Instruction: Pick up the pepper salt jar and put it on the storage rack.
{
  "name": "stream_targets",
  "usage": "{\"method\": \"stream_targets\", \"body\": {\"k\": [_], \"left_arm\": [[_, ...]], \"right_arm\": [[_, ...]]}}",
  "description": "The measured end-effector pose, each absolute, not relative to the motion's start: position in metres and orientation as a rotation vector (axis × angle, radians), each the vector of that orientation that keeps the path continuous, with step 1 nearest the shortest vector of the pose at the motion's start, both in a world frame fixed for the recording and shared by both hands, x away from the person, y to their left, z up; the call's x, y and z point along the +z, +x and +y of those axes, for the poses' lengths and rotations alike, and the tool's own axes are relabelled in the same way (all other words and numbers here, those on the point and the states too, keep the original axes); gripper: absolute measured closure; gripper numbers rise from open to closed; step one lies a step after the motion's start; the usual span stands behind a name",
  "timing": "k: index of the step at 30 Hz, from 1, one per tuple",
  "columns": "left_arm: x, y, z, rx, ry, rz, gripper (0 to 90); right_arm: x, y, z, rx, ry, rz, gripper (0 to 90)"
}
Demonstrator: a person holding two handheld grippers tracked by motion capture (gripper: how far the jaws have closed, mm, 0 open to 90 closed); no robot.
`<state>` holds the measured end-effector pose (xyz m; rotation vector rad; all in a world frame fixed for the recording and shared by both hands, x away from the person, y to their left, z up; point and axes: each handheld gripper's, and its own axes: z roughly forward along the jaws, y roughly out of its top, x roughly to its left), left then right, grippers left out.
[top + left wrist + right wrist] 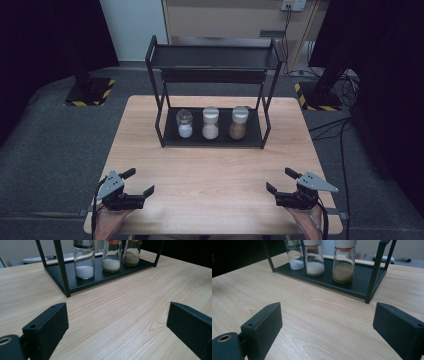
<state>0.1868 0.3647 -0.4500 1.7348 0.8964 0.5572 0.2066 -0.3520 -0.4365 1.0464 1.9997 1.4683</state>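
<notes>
Left gripper [137,181]: rested at the near left corner of the table [215,170], jaws spread wide, nothing between them; held from below by a hand [107,222].
Right gripper [282,181]: mirrored it at the near right corner, jaws equally spread and empty.
Rack [212,141]: black two-tier frame stood at the far middle of the table, upper shelf bare, lower tray carrying three jars.
Jars: stood upright in a left-to-right row on the lower tray, apart from one another; left jar [185,123] with white powder and a metal-look cap, middle jar [210,122] with pale grains, right jar [238,122] with brown powder.
Direction from left gripper: jars lay ahead and to the right; in the left gripper view the white-powder jar [84,261] was closest, just behind the rack's front left post.
Direction from right gripper: jars lay ahead and to the left; in the right gripper view the brown-powder jar [344,262] was closest, inside the front right post.
Long axis: each jar's axis was vertical, so a level, side-on pinch looked suited.
Nearer hand: left for the left jar, right for the right jar; middle jar about even.
Gap: both grippers well apart from the rack, bare wood between.
Judged step: start pose, reach not yet begun.
</notes>
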Motion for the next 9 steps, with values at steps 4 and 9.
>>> {"method": "stream_targets", "body": {"k": [4, 9], "left_arm": [[-0.4507, 0.1872, 0.3652, 0.554, 1.729, 0.899, 1.8], [-0.4515, 0.1882, 0.3656, 0.549, 1.724, 0.903, 0.5]], "right_arm": [[-0.4366, 0.2071, -0.3518, 1.468, 1.05, 2.002, 8.9], [-0.4363, 0.2079, -0.3513, 1.466, 1.053, 2.009, 8.9]]}}
